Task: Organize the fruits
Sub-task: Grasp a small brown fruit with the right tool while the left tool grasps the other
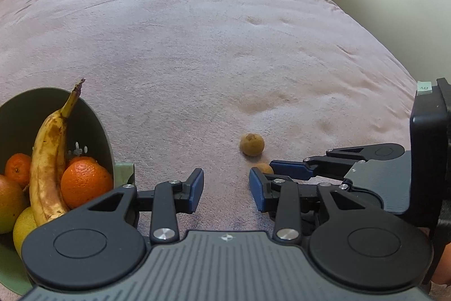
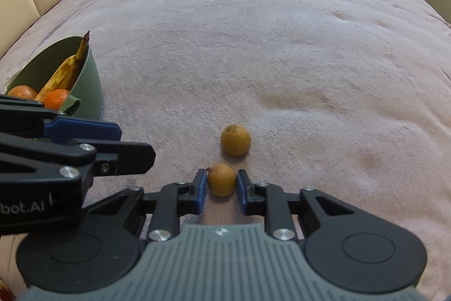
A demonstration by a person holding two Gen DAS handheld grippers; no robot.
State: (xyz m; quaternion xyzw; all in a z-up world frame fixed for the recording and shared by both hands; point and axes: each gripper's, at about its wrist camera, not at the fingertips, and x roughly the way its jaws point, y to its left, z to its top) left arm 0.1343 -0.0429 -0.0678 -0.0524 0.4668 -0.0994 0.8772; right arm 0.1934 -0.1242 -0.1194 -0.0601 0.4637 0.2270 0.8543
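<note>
- Brown and matte, the near small fruit (image 2: pixel 221 179) lies on the pink bed cover (image 2: pixel 253 33), sitting between the blue pads (image 2: pixel 200 185) of the right hand-held gripper (image 2: pixel 221 184). The pads flank it closely on both sides, though whether they already press on the skin cannot be told.
- A second brown fruit (image 2: pixel 235 140) rests just beyond it on the cover, apart from the pads.
- The step in hand looks like taking the near fruit for the green bowl (image 2: pixel 90 75), which stands to the left and already carries a banana (image 2: pixel 64 72) and oranges (image 2: pixel 56 98).
- To do it well, close gently and evenly around the widest part of the fruit; it is round and likely to squirt forward toward its neighbour if pinched off-centre.
- The soft cover gives under load, so keep the fingertips from digging into the fabric and lift straight up before swinging left.
- The left hand-held gripper (image 1: pixel 225 189) hangs released and empty just beside the right one, near the bowl's edge; the carry path should pass over or behind it to avoid a knock.
- Set the fruit low into a gap beside the oranges, not dropped on the banana.
</note>
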